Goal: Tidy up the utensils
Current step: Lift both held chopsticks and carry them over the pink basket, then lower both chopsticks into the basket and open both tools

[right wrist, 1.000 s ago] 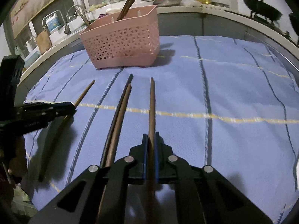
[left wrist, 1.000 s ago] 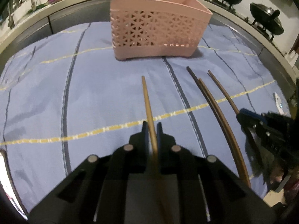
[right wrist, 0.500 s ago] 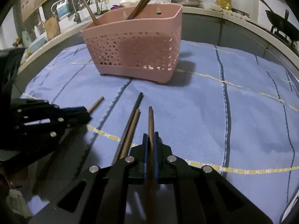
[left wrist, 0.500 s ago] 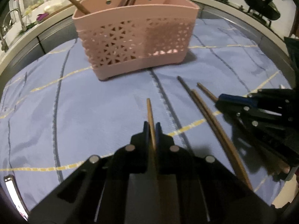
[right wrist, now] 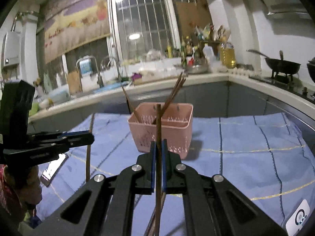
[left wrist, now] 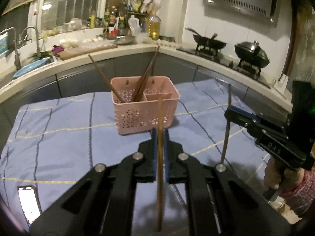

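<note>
Gripping one chopstick (left wrist: 159,122) each, both tongs have risen above the cloth (left wrist: 59,129).

1. The left black two-finger gripper (left wrist: 159,137) points slightly downward, its fingers (left wrist: 154,147) clamped tight on a thin wooden chopstick (left wrist: 159,157).
2. The right black gripper (right wrist: 158,149) is likewise closed on a dark wooden chopstick (right wrist: 158,167).
3. A hand (left wrist: 275,175) in a patterned sleeve grips the right handle.
</note>
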`<state>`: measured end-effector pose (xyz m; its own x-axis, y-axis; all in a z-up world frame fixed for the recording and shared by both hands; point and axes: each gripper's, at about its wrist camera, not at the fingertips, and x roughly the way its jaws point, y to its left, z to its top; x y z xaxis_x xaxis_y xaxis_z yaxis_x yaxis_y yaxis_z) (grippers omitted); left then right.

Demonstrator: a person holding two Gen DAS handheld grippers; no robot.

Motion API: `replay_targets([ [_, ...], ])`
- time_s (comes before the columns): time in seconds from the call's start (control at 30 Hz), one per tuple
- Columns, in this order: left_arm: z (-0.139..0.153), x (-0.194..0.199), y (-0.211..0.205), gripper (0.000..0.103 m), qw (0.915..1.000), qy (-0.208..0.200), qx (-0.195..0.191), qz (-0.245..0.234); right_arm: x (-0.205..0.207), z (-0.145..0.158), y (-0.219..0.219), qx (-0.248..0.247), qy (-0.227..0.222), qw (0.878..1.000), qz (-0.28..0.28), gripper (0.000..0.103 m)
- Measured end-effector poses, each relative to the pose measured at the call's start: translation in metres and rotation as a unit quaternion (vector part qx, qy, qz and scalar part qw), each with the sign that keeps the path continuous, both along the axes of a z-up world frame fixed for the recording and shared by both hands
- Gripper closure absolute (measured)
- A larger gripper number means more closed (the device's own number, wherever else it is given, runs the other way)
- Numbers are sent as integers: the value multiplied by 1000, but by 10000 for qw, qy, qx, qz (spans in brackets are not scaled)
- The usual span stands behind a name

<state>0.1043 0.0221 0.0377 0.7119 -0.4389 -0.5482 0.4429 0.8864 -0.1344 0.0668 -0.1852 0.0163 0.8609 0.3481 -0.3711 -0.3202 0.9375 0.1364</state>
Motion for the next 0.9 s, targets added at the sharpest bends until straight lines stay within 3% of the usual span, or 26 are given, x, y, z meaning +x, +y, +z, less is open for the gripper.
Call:
replay_targets([
  [0.3,3,-8,21,98,9996,76,-249,128,-7,9,-1,62,-60,9997,-209,97],
  [0.53,79,2,36,98,9961,-571,-639,222,9,63,4,258,-491,9985,17,97],
  [0.73,148,32,33,98,9873,-1287,-781,505,56,126,24,383,-1140,9927,29,97],
  [0.9,161,75,18,98,9827,-1552,-586,820,113,136,35,629,-1332,9888,-239,97],
])
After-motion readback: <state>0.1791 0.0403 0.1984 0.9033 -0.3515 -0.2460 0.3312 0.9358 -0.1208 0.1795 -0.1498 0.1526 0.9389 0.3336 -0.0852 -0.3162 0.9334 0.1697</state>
